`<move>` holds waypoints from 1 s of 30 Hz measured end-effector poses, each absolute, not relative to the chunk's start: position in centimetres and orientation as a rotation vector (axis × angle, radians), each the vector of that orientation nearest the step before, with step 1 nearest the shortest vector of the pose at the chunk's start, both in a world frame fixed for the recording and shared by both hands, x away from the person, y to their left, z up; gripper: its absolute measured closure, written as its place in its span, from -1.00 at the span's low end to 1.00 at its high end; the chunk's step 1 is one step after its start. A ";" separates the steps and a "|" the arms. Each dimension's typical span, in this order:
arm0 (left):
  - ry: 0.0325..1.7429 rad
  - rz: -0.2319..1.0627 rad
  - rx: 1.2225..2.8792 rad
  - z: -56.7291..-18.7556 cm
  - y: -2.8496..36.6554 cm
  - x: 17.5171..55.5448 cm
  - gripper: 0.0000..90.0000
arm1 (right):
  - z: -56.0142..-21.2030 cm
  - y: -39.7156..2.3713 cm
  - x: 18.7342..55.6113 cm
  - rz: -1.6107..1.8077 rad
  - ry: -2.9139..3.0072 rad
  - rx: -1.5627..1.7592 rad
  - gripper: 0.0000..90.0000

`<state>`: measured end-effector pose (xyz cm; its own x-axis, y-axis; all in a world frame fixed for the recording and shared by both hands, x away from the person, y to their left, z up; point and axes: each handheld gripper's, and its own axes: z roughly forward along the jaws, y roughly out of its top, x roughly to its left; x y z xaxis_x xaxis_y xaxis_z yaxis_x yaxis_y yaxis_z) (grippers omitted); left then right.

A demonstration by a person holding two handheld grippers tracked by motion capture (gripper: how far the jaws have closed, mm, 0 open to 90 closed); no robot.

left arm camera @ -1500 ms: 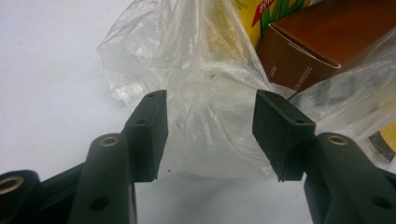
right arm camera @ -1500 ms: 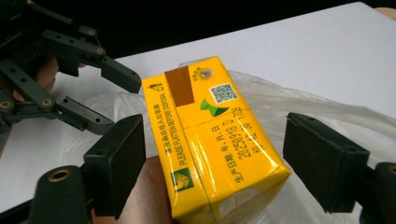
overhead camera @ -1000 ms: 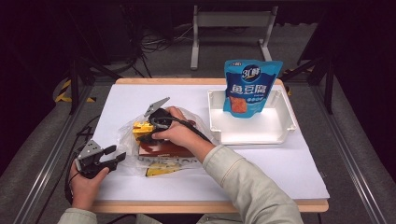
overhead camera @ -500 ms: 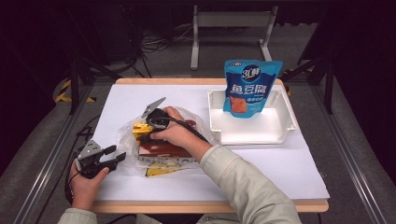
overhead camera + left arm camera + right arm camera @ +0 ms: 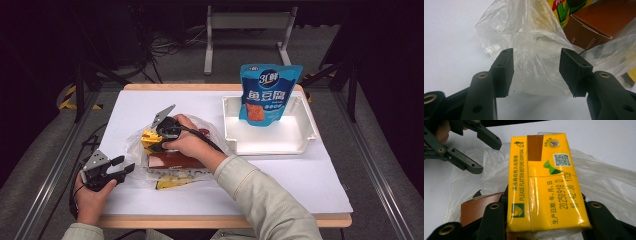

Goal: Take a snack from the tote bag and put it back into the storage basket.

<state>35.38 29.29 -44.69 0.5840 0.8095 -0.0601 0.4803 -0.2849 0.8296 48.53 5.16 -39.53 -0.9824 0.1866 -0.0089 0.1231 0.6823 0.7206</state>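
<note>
Yellow carton [image 5: 544,185] | between right tool [image 5: 544,220] jaws, closing on it | left tool [image 5: 536,72] apart

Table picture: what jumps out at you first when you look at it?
Probably the bright blue pouch standing upright in the white tray at the table's far right. Next comes the yellow drink carton near the middle of the table, sitting between the jaws of the right gripper, which have just been closing on it over a crinkly clear plastic bag. The left gripper waits open at the bag's near-left edge.
</note>
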 end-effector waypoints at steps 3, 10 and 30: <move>1.032 0.475 1.940 -44.7 29.3 35.4 0.02 | -39.4 5.2 48.4 1.177 2.801 0.266 0.24; 1.034 0.478 1.938 -44.7 29.3 35.4 0.02 | -38.5 4.7 48.5 1.209 2.763 0.269 0.24; 1.031 0.478 1.930 -44.7 29.0 35.9 0.02 | -32.7 2.5 47.5 1.271 2.686 0.210 0.24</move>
<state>35.86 28.96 -44.70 0.5827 0.8102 -0.0629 0.4754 -0.2772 0.8350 47.52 2.47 -32.67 -0.9769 0.1955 -0.0866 0.0570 0.6285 0.7757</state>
